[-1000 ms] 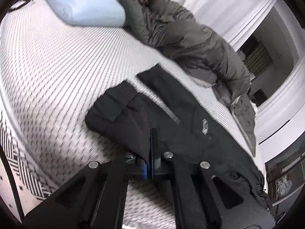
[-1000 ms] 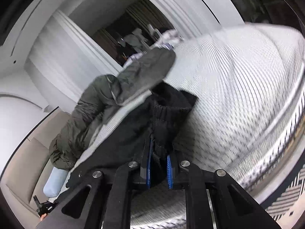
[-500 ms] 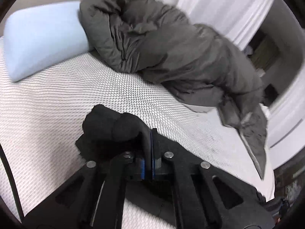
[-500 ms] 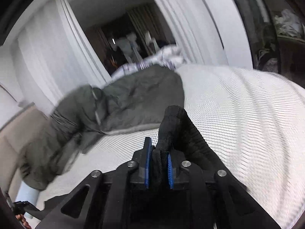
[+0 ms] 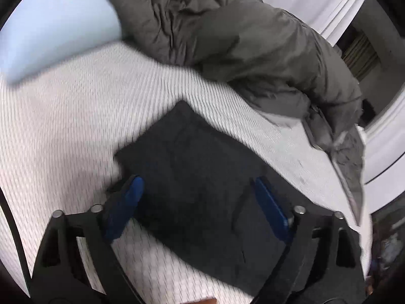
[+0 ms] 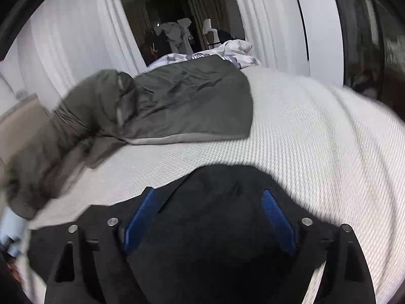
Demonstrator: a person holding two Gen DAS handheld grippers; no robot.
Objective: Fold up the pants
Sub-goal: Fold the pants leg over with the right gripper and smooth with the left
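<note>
Since a second ago both grippers have carried the black cloth away from me across the bed and let it go: then each pair of pads was pinched on a bunched edge, and now the pants (image 5: 202, 177) are lying as a flat, doubled slab on the white textured bedspread (image 5: 63, 131).

I am working down from the biggest things. The bedspread is filling both views; the grey-green quilt (image 5: 240, 45) is heaped along its far side, with the pale blue pillow (image 5: 50, 30) beside it (only the left camera is showing it properly).

The left gripper (image 5: 200, 200) is opening, its blue pads standing wide on either side of the folded panel, not pressing on it. The right gripper (image 6: 210, 212) is opening too, pads wide, with a dark hump of cloth rising between them but gripped by neither.

For the next fold, I am judging that the slab's long axis is running from near right to far left in the left view, directly ahead of and under both sets of fingers; neither hand looks clearly nearer.

The left view is giving me the slab's far corner and outline; the right view is showing only its rounded end, plus the dark doorway (image 6: 182, 25) beyond.
</note>
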